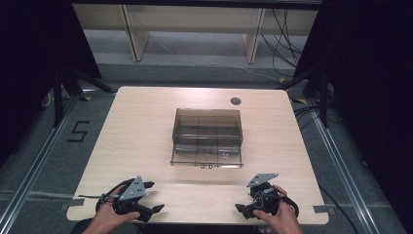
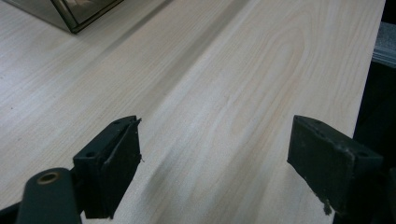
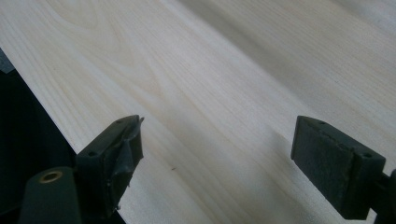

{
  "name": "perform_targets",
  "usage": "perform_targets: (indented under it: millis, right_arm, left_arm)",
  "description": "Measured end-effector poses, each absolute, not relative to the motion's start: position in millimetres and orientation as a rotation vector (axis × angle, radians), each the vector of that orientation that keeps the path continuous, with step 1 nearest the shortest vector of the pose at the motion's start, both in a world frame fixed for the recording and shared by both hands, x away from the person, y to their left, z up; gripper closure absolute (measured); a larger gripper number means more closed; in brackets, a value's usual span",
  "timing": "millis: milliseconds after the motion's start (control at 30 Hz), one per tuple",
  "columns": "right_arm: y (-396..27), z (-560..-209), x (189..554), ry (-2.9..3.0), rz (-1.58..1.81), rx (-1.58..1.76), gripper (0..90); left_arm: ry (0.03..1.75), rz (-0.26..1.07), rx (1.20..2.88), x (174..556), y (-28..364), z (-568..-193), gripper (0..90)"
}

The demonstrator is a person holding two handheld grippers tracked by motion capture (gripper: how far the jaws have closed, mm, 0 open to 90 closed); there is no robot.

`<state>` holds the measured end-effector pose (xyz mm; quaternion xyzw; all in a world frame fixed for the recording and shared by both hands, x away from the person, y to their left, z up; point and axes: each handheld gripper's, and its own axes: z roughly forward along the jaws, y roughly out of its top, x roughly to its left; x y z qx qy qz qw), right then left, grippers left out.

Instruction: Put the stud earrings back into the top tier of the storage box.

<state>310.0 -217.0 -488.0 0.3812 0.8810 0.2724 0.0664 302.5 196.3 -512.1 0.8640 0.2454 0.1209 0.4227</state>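
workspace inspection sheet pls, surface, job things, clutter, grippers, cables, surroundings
surface: light wooden table, bare wood around the box; a round dark grommet near its far edge.
job's things: one smoky transparent compartment box at the table's middle; its lid seems raised at the back; contents too small to tell.
clutter: nothing seen.
grippers: left gripper and right gripper held low at the near edge, apart from the box; both open, fingers wide apart over bare wood, nothing between them.
cables: a black cable trails from each gripper; loose cables run over the floor at far right.
surroundings: grey floor, floor rails on both sides, black curtains, pale shelving legs behind.
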Motion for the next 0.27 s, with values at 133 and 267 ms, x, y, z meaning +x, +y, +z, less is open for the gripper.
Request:
perform_targets:
  millis: [133,267]
  right_arm:
    - [-218.2,-486.9,309.5,2.652,0.822,1.161,17.6]
    - [-220.0,-486.6,310.2,2.648,0.826,1.155,17.5]
  left_arm:
    - [0.614,0.307,2.160,302.4,196.2,-512.3,16.6]
    - [0.613,0.301,2.166,302.6,196.3,-511.9,16.6]
